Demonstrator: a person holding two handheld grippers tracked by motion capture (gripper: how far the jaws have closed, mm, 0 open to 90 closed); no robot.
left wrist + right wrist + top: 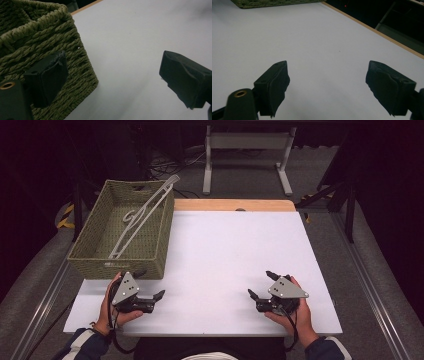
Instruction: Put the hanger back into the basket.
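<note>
A green woven basket stands at the table's left side, and a grey clothes hanger lies slanted inside it, one end over the far rim. My left gripper rests open on the white table just below the basket's near right corner. In the left gripper view the basket wall sits right behind the left jaw, and nothing lies between the jaws. My right gripper stands open near the front right of the table, with bare table between its jaws.
The white table top has a wooden strip along its far edge. Beyond it stands a white table frame on grey carpet with cables. Metal rails run along both sides of the table.
</note>
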